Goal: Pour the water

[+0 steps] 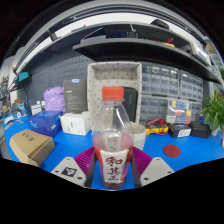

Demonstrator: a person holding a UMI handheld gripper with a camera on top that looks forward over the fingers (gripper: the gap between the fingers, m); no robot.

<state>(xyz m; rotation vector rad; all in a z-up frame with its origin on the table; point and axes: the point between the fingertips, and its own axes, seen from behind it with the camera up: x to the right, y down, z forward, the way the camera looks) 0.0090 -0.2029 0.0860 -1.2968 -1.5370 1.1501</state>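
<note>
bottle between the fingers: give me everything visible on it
The bottle is clear plastic with an orange-red screw cap, ribbed shoulders and a white label printed with red characters. It stands upright over the blue table, between the fingers of the gripper, whose pink pads sit at its lower sides. Whether both pads actually press it cannot be told. Its base is hidden, and the water level is not readable. A pale cup sits just behind its right side.
</note>
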